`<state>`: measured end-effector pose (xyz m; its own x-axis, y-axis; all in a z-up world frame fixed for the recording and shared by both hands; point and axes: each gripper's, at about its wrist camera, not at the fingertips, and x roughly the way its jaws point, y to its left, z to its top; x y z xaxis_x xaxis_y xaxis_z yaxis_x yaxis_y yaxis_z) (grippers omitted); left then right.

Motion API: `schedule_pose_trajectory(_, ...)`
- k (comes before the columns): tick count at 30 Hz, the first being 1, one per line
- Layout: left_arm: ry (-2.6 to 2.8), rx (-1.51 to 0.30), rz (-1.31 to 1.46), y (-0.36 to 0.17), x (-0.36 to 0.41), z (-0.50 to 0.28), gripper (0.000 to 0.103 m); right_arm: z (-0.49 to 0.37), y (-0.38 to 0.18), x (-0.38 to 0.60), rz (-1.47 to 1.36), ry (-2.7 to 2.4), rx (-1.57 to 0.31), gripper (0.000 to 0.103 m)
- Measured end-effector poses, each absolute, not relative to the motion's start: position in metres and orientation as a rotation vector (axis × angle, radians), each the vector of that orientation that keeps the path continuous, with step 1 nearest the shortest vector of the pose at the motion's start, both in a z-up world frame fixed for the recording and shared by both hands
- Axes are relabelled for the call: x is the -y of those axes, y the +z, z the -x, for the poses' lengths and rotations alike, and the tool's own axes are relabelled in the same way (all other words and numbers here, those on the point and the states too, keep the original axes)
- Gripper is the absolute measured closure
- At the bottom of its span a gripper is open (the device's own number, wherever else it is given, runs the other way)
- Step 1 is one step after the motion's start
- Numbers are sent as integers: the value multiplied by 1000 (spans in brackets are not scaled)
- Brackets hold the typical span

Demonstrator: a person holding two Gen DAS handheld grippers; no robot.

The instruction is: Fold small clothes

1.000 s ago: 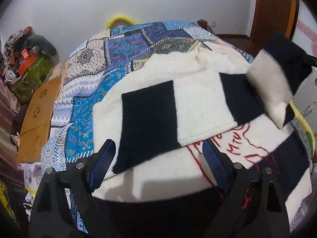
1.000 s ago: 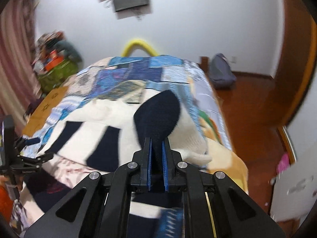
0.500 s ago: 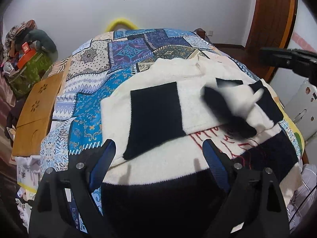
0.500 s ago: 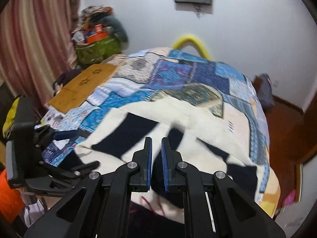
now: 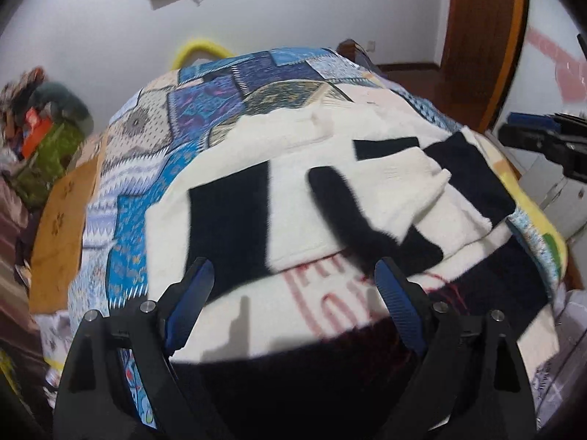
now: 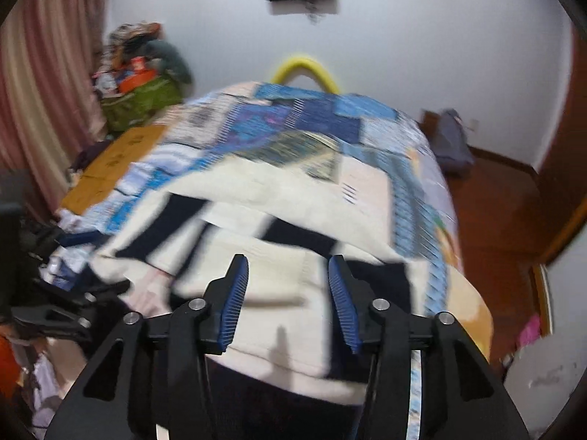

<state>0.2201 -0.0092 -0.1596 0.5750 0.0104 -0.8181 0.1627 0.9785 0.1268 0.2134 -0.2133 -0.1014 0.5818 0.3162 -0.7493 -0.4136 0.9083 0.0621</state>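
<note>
A white and navy block sweater (image 5: 293, 198) with red lettering lies spread on the patchwork bedspread (image 5: 205, 110). Both sleeves are folded across its chest; the right sleeve (image 5: 396, 190) lies crumpled over the left one. My left gripper (image 5: 293, 286) is open and empty above the sweater's lower half. My right gripper (image 6: 288, 282) is open and empty above the sweater's right side (image 6: 279, 278); it also shows at the right edge of the left wrist view (image 5: 550, 139). The right wrist view is blurred.
A brown board (image 5: 62, 227) lies at the bed's left edge, with a green bag and clutter (image 5: 40, 139) beyond it. A yellow hoop (image 5: 198, 49) sits at the bed's far end. A wooden door (image 5: 480, 36) and floor are on the right.
My right gripper carried the right sleeve over the sweater's chest, opened and let it drop there, then drew back to the right. The left gripper stayed open, rising slightly.
</note>
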Motion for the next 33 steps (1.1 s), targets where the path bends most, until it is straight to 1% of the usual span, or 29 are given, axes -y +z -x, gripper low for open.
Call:
schedule_pose_trajectory(9,-71,-1069,-336,-201,64,-270,13,-219,-162,262,92,370,-967,61)
schedule_pose_trajectory(11,-64,-1058,-353,-204,70,-275,15,-223,-178,267,76,368,-1003,61)
schedule_pose_trajectory(12,-54,-1045,-366,-204,72,-277,18,-224,-185,268,68,368,-1022,61)
schedule_pose_trajectory(14,-47,-1037,-358,-202,68,-280,19,-226,-198,270,53,374,-1055,61)
schedule_pose_trajectory(16,-23,-1030,-318,-196,54,-282,21,-226,-206,270,53,378,-1064,60)
schedule_pose_trajectory(20,47,-1019,-253,-185,9,-280,21,-223,-206,271,57,388,-1054,59)
schedule_pose_trajectory(25,97,-1070,-157,-189,-55,-266,22,-223,-206,272,62,389,-1059,58)
schedule_pose_trajectory(28,110,-1087,-121,-193,-79,-255,22,-226,-205,271,67,381,-1059,58)
schedule_pose_trajectory(30,26,-1125,10,-197,-97,-250,22,-227,-203,272,60,378,-1061,58)
schedule_pose_trajectory(33,-50,-1163,148,-205,-114,-249,22,-227,-197,276,18,376,-1055,54)
